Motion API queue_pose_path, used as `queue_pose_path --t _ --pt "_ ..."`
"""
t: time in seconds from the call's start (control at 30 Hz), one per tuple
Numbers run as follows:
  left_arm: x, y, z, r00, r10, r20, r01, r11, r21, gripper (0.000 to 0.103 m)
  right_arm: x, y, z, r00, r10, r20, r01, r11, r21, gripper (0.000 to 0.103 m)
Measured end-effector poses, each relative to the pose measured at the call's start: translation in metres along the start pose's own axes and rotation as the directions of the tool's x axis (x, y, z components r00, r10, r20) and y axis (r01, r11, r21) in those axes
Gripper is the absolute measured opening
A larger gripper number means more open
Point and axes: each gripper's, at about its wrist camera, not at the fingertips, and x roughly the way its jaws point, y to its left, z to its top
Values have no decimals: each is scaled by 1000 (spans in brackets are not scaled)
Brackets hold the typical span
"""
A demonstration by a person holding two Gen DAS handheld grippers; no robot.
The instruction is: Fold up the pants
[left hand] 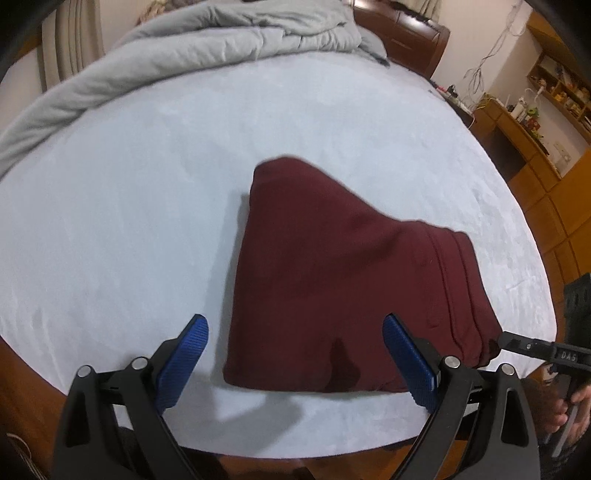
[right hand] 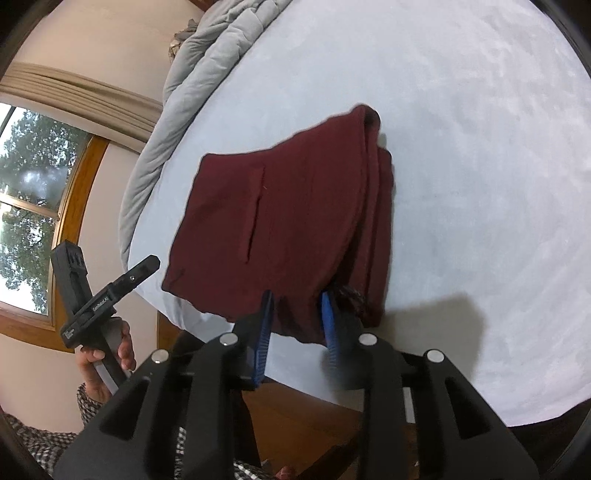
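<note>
The maroon pants (left hand: 332, 266) lie folded into a thick square on the pale blue bed sheet (left hand: 147, 221), near its front edge. My left gripper (left hand: 295, 332) hovers just above the pants' near edge, blue pads wide apart, holding nothing. My right gripper (right hand: 295, 314) straddles the waistband corner of the pants (right hand: 280, 214). Its jaws are narrow, with a bunch of cloth between the pads and a thin gap beside the left pad. In the left wrist view the right gripper (left hand: 506, 339) pokes in at that same corner.
A grey duvet (left hand: 184, 48) is bunched along the far side of the bed. A wooden headboard (left hand: 406, 33) and wooden shelving (left hand: 535, 122) stand at the right. A window (right hand: 33, 206) is on the left. A person's hand (right hand: 107, 354) holds the left gripper's handle.
</note>
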Motion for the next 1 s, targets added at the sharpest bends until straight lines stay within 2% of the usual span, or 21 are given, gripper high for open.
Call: queue_pose_path --t 0.03,0.17,0.33,0.4,0.47,0.53,0.7,1.0 --pt "-3 -1 3 1000 1 14 -2 1000 10 96 -1 2 2 1000 -8 3 8 1000 -6 28" --pt "-10 -4 7 999 3 46 -4 1000 29 96 -3 9 7 999 -47 3 48 998 -30 44" --pt "-15 -9 12 997 25 78 -30 997 69 96 13 13 17 997 -72 -17 71 997 -41 47" --pt "-17 -12 15 995 30 91 -38 995 89 96 19 12 19 997 -79 -25 78 996 -42 43" --pt "-18 -15 15 995 34 96 -43 995 93 96 23 10 20 995 -94 -31 92 995 -48 19" --pt "-19 -16 17 994 38 100 -48 994 98 96 25 8 21 992 -125 -30 123 990 -61 7" --pt "-18 -21 20 993 43 112 -56 992 116 96 30 -3 17 980 -194 -45 190 979 -79 6" --pt "-14 -31 22 991 75 107 -93 982 164 96 18 -9 14 993 -121 -8 120 992 -47 13"
